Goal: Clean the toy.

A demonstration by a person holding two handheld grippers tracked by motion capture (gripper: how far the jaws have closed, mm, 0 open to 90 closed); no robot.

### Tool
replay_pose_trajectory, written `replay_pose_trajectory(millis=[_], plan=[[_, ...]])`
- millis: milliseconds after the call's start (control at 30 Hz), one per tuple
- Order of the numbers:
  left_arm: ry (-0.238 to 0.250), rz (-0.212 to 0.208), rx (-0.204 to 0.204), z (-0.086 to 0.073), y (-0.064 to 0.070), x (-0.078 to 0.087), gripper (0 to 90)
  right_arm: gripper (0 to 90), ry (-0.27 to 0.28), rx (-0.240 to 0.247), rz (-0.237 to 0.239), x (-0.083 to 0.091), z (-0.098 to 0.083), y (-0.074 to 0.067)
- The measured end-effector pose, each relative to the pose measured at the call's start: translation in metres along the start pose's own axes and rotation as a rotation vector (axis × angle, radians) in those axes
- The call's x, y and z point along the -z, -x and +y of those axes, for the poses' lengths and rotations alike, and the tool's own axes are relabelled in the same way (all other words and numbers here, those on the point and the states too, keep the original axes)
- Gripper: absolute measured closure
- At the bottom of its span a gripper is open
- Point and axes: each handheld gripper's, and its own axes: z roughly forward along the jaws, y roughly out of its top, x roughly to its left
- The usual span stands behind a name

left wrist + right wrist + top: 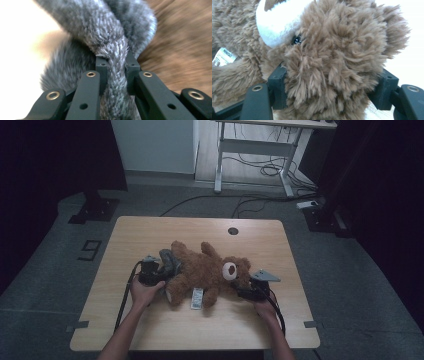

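A brown teddy bear (205,270) lay mid-table (150,230). The right gripper (245,293) clamped its head to steady it, while the left gripper (162,272) pinched grey fuzzy fabric (115,62) beside its legs.

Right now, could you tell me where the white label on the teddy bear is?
In the high view, the white label lies on the table at the teddy bear's near edge, between the two grippers.

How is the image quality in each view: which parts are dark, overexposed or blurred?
High view: dim overall, corners nearly black, teddy bear still readable. Left gripper view: table blown out to white at left, brown fur at right blurred, grey fuzzy cloth sharp. Right gripper view: bear's head sharp, background at right overexposed.
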Motion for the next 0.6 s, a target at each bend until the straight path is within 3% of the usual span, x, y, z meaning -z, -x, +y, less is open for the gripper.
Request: replay_pose_trajectory(millis=[67,100,133,200,233,300,467,600], plan=[[0.051,-0.075,-0.018,0.007,0.013,0.010,78.2,30.7,0.000,-0.001,0.000,0.000,0.000,0.000],[0.055,-0.100,-0.031,0.008,0.018,0.012,78.2,30.7,0.000,0.000,0.000,0.000,0.000,0.000],[0.040,-0.110,-0.069,0.009,0.028,0.012,78.2,30.7,-0.001,0.000,-0.001,0.000,0.000,0.000],[0.004,-0.059,-0.136,0.008,0.042,0.005,78.0,30.7,-0.001,0.002,-0.002,0.000,0.000,0.000],[-0.001,-0.053,-0.134,0.007,0.042,0.003,78.1,30.7,0.000,0.002,-0.003,0.000,0.000,-0.001],[-0.003,-0.066,-0.087,0.003,0.037,-0.003,78.2,30.7,-0.003,0.005,-0.005,0.000,0.000,-0.001],[-0.031,-0.047,-0.061,-0.013,0.024,-0.011,78.5,30.7,-0.002,0.010,-0.004,-0.001,0.000,-0.001],[-0.088,0.037,-0.072,-0.023,0.015,-0.016,78.5,30.7,-0.005,0.012,-0.007,-0.001,-0.001,-0.001]])
